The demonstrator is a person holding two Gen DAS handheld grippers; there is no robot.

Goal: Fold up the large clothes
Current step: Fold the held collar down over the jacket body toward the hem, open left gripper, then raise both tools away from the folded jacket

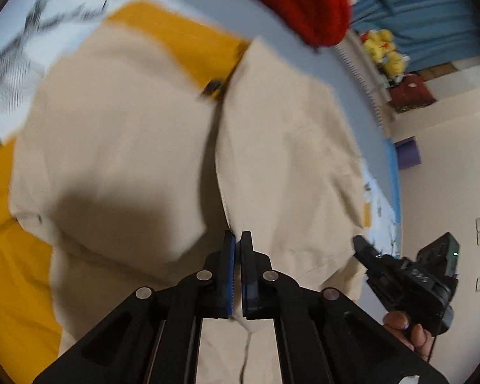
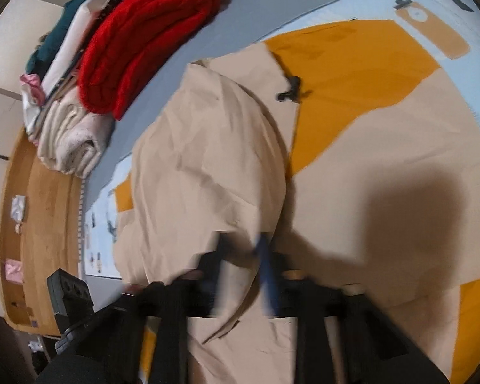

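Note:
A large beige garment with mustard-yellow lining [image 1: 118, 134] lies spread on the bed, with a fold running up its middle. It also fills the right wrist view [image 2: 208, 160]. My left gripper [image 1: 238, 240] is shut on the garment's beige edge at the fold. My right gripper [image 2: 243, 249] is blurred; beige cloth passes between its fingers, which stand a little apart. The right gripper's body also shows in the left wrist view [image 1: 406, 275], held in a hand at the garment's right edge.
A folded red knit [image 2: 144, 41] sits on a stack of folded clothes [image 2: 70, 140] at the bed's far side. The bed sheet [image 2: 256, 9] is grey-blue. A wooden floor strip [image 2: 38, 224] runs beside the bed. Yellow plush toys [image 1: 384, 51] sit by a wall.

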